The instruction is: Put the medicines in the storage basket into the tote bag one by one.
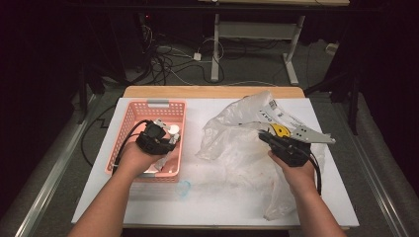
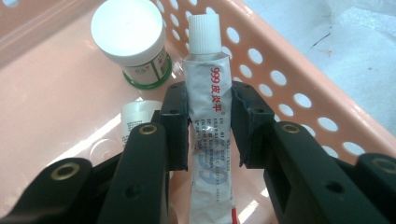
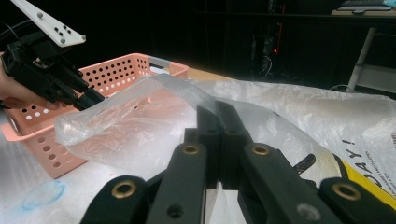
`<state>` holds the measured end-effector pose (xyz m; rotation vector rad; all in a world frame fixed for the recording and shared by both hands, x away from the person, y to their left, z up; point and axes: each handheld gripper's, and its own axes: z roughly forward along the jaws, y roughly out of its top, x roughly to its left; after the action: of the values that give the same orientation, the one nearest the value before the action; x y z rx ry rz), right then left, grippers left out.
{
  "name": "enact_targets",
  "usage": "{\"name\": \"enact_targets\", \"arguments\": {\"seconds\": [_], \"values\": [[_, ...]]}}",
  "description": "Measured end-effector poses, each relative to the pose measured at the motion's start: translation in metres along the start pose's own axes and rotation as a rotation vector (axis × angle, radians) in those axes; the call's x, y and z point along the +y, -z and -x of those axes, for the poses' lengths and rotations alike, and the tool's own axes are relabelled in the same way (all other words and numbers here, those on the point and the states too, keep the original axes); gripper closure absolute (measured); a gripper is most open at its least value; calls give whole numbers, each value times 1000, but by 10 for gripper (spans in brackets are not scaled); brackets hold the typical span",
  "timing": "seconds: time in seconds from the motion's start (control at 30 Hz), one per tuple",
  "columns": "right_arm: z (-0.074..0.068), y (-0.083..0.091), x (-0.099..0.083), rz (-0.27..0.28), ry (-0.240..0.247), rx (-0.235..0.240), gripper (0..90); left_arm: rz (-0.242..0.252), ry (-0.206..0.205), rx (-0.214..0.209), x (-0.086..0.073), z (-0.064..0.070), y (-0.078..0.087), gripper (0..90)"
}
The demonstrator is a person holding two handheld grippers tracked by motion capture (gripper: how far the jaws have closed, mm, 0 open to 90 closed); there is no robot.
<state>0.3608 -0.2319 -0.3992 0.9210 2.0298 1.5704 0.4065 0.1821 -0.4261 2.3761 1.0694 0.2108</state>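
Note:
In the left gripper view my left gripper is shut on a white ointment tube with red print and a ribbed white cap, held over the floor of a pink perforated basket. The high view has this gripper inside the basket at the table's left. My right gripper is shut on a fold of a clear plastic bag, lifting its edge. From above, that gripper sits at the crumpled bag's right side.
A white jar with a green base and a small white bottle lie in the basket. A bluish round mark sits on the white table cover near the front. Cables and desk legs are beyond the table.

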Motion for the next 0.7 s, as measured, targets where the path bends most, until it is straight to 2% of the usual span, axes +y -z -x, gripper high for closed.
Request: {"name": "enact_targets", "arguments": {"seconds": [0.13,0.3,0.5,0.7], "values": [[0,0,0,-1,1,0,900,8,-5,4,0,0,-1,674],[0,0,0,0,-2,-2,900,59,-9,-4,2,3,1,676],[1,0,0,2,-3,-2,900,106,-15,12,0,6,6,677],[1,1,0,7,-2,-1,900,193,8,18,-7,7,17,677]]}}
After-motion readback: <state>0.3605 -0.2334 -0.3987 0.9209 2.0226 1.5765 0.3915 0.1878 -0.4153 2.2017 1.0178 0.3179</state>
